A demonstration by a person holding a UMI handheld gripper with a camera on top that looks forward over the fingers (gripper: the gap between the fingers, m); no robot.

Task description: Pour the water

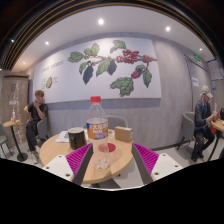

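A clear plastic water bottle with a red cap stands upright on a wooden table, beyond my fingers. A small clear glass stands on the table nearer to me, in line between the two fingers. A small red round thing lies just behind the glass; I cannot tell what it is. My gripper is open wide and holds nothing. Its magenta pads show at the left and right of the table's near end, apart from the glass and the bottle.
A dark cup stands left of the bottle and a brown cardboard box right of it. A person sits at a table far left, another person far right. A wall with a leaf mural is behind.
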